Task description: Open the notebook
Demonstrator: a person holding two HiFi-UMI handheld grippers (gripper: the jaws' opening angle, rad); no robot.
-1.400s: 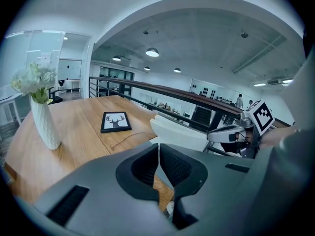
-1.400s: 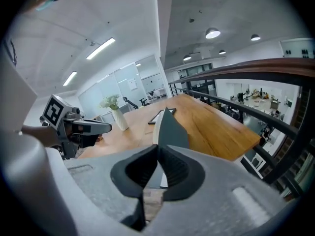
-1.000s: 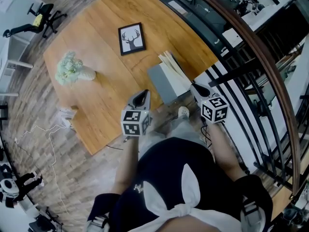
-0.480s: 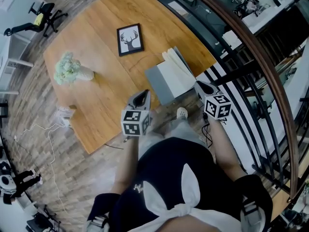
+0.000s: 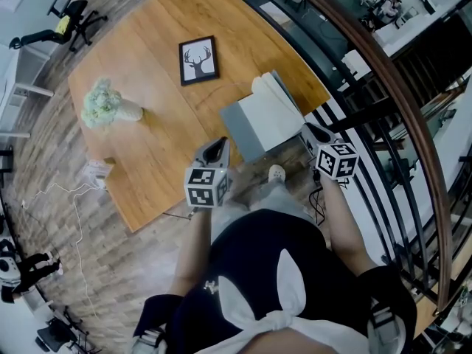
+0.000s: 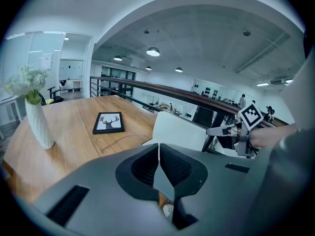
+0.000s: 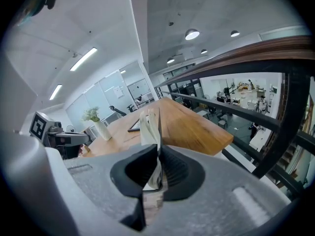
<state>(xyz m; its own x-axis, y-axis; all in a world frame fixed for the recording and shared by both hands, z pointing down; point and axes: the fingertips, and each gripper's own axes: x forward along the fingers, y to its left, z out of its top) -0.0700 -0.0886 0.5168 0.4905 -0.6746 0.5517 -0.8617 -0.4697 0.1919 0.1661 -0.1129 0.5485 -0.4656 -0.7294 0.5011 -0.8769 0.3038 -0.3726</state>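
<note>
Swinging pages (image 5: 274,103) farther over than a second earlier, kept them pinched in right gripper (image 5: 310,131); kept left gripper (image 5: 216,150) shut, empty. Judged notebook (image 5: 245,130), at table's (image 5: 147,43) near edge, nearly open.

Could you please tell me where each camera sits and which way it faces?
Head view: on the person's head, looking steeply down at the table, notebook, left gripper and right gripper; the torso shows.
Left gripper view: on the left gripper, looking along its shut, empty fingers toward the deer picture.
Right gripper view: on the right gripper, looking along fingers shut on the notebook toward the vase.
Shared: both gripper views show the vase.
</note>
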